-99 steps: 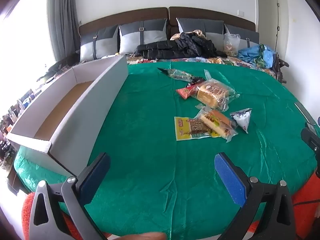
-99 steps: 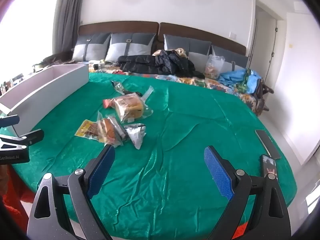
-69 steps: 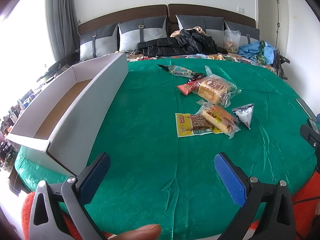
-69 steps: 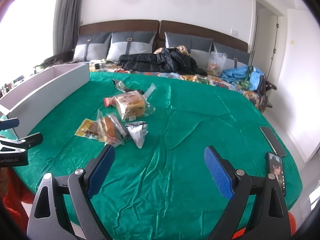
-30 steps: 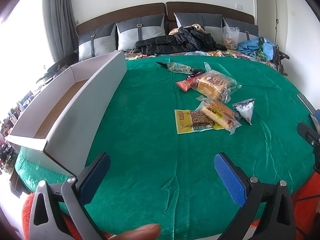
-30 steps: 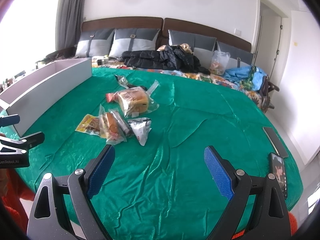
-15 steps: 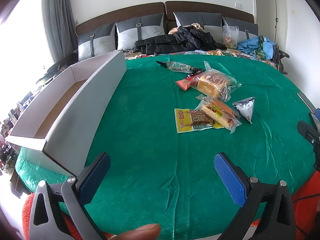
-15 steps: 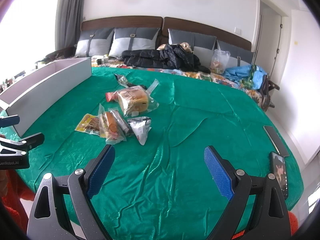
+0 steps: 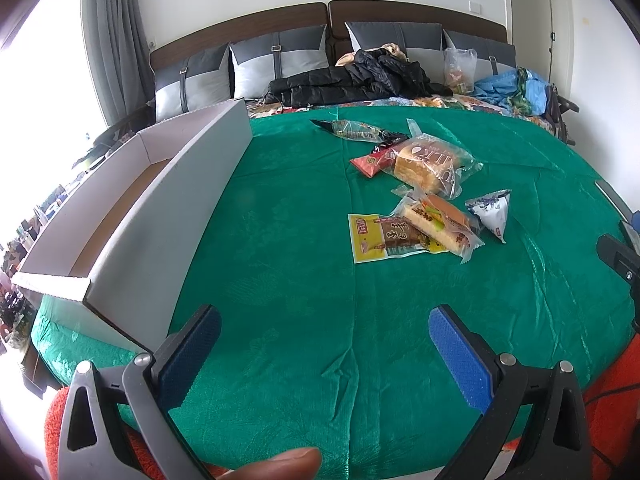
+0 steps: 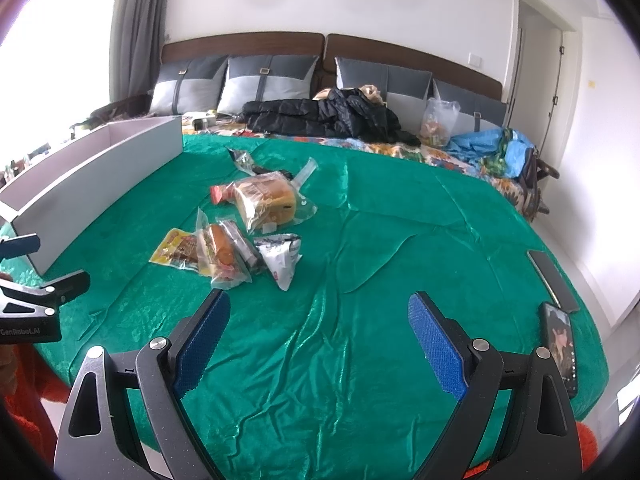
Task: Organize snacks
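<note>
Both grippers, the left gripper (image 9: 325, 338) and the right gripper (image 10: 319, 326), hover over the near edge of the green cloth (image 9: 288, 248) with jaws spread wide and nothing between their ribbed blue pads, a stance that suits an approach not yet begun. Snacks lie clustered mid-cloth: a bagged bread loaf (image 9: 430, 166) in crinkly clear film, a wrapped sandwich (image 9: 438, 222) overlapping a flat yellow packet (image 9: 374, 236), a triangular white pouch (image 9: 492, 214), a red bar (image 9: 370, 160) and a dark packet (image 9: 352, 130). At left stands a long, open, stiff-walled white cardboard box (image 9: 168, 196), probably their destination.
</note>
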### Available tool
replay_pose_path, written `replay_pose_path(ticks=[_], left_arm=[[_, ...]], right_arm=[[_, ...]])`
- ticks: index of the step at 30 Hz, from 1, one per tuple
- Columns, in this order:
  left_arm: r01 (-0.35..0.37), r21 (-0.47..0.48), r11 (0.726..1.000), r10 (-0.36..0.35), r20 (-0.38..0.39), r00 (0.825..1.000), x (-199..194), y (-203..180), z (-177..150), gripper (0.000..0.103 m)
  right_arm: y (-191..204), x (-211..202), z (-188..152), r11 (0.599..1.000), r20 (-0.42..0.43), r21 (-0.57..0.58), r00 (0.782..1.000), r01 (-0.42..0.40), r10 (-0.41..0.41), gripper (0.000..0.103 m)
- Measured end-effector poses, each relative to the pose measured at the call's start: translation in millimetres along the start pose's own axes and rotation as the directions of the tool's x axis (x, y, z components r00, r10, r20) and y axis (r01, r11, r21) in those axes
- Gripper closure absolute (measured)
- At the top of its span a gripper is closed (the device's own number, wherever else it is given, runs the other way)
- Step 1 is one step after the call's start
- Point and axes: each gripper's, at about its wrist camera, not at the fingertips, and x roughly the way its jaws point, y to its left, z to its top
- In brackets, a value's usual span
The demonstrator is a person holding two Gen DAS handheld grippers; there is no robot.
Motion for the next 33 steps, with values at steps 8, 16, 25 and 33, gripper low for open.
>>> replay_pose_path(ticks=[8, 16, 25, 33], left_arm=[[0.002, 0.005, 1.0, -0.002, -0.022, 1.0, 3, 1, 1, 0.0], [0.007, 0.014, 1.0, -0.006, -0.062, 0.998, 8, 1, -1, 0.0], [0.009, 0.017, 1.0, -0.007, -0.126, 0.992, 23, -1, -6, 0.0], [0.019, 0.025, 1.0, -0.015, -0.168, 0.986, 33, -3, -10, 0.0]], right_arm=[[-4, 5, 0, 1.0, -0.021, 0.016, 1.0, 0.004, -0.004, 0.01], [-7, 11, -2, 0.999, -0.045, 0.031, 0.999, 0.004, -0.002, 0.01], [-10, 15, -6, 0.999, -0.07, 0.049, 0.997, -0.005, 0.008, 0.01], [-12, 25, -9, 0.998, -0.107, 0.065, 0.994, -0.015, 0.022, 0.01]])
